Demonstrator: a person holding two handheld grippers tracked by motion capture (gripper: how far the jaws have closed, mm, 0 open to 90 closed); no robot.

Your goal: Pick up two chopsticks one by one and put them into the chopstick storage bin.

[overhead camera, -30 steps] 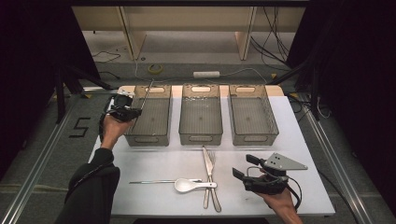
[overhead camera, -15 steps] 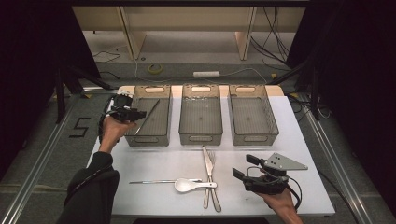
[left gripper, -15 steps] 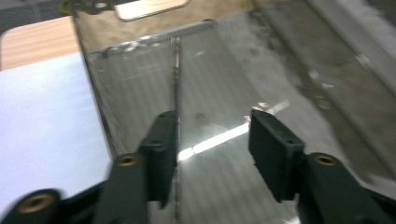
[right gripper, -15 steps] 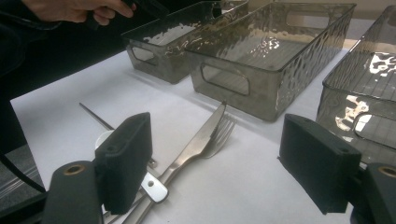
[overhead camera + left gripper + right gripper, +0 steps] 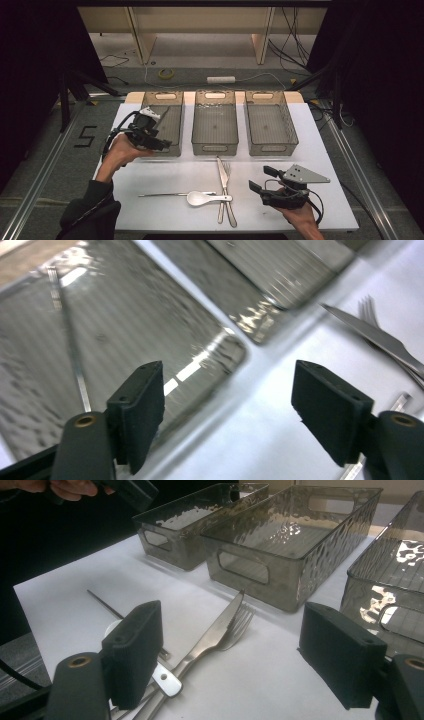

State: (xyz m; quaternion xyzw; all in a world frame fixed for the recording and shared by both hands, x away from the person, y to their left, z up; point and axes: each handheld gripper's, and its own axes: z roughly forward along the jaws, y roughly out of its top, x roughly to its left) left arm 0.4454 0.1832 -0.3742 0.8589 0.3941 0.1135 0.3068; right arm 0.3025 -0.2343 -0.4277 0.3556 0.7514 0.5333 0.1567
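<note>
A thin metal chopstick [image 5: 70, 347] lies on the floor of the left bin [image 5: 172, 131], slanting along its length; the left gripper view shows it up and to the left of the near jaw, clear of both pads. The left gripper [image 5: 159, 145] hangs above the front corner of that bin, by the near rim. Its jaws have just been opening and stand wide apart with nothing between them.

On the white table top [image 5: 160, 175] in front of the bins lies the remaining cutlery, well apart from the left gripper. A knife [image 5: 222, 176] and a fork [image 5: 229, 187] lie side by side, pointing toward the middle bin [image 5: 215, 146]. A white spoon [image 5: 200, 198] lies crosswise, its handle touching the knife. A second chopstick [image 5: 170, 194] lies crosswise to the left of the spoon bowl.

The right gripper [image 5: 262, 180] hovers low over the table just right of the knife and fork, jaws wide, nothing between them; the right gripper view shows the knife blade and fork tines ahead, between the pads. The right bin [image 5: 272, 145] appears empty.
</note>
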